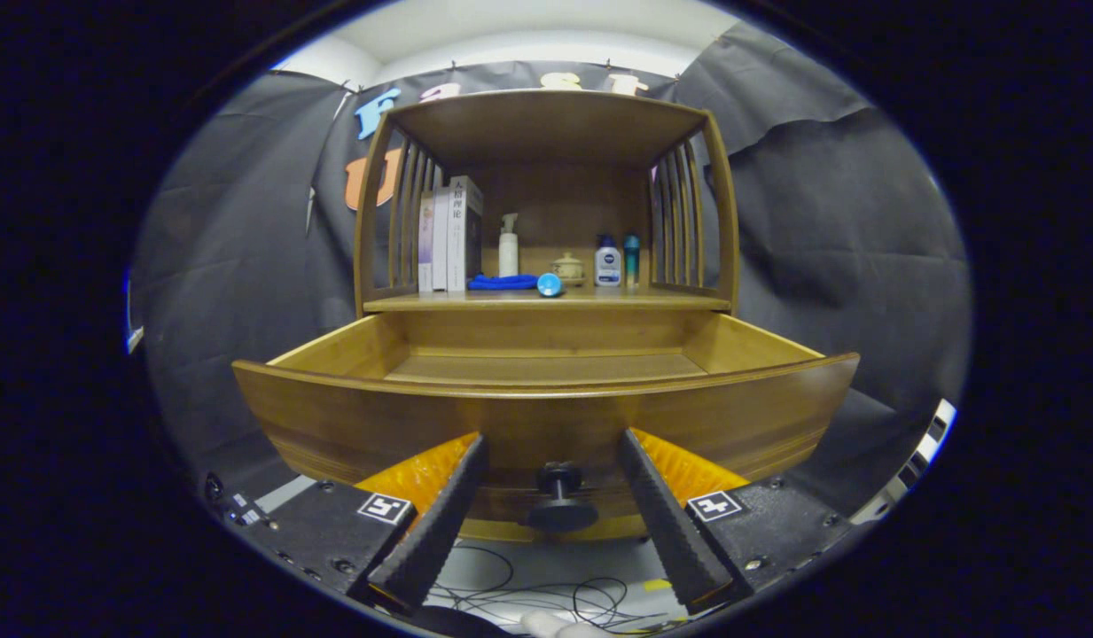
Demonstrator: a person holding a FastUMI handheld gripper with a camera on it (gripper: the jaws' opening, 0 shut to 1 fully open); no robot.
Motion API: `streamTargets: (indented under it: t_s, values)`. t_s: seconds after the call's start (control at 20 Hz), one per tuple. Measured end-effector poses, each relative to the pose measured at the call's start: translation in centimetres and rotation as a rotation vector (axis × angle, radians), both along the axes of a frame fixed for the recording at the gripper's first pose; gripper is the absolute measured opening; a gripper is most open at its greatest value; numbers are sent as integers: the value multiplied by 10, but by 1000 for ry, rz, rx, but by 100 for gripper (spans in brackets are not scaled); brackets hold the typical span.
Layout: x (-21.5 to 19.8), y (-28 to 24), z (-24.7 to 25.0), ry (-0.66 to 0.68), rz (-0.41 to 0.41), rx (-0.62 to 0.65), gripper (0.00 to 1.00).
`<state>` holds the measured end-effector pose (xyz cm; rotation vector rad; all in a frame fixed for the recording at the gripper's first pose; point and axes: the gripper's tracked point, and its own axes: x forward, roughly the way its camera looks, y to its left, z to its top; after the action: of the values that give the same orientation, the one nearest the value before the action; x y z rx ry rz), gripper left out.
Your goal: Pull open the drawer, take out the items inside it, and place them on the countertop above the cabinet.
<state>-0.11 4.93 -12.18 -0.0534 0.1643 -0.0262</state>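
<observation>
My tongs point(553, 496) stand wide apart, holding nothing. The left ribbed black finger point(435, 523) lies to the left of the round black drawer knob point(559, 501), and the right ribbed black finger point(666, 523) lies to its right; the knob sits in the gap between them and neither finger touches it.

Just ahead of the fingers is the pulled-out light wooden drawer point(546, 416), its curved front panel facing me. What I can see of its floor is bare wood; the near part is hidden behind the front panel.

Above the drawer is the bench of the wooden cabinet point(546, 301), under a slatted upper shelf. Across it from left to right: upright pale books point(448, 235) against the left slats, a folded blue cloth point(502, 282), a white pump bottle point(508, 246) behind it, a small blue round object point(550, 284) at the front edge, a small cream lidded pot point(568, 268), a white bottle with a blue label point(607, 261), and a slim teal bottle point(631, 257).
</observation>
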Motion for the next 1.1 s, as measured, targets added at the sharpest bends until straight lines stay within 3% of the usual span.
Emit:
streamTargets:
  t_s: [0.55,1.1]
  values:
    - [35,0,6,17,14,-5,98]
    - [101,-1,19,41,6,2,100]
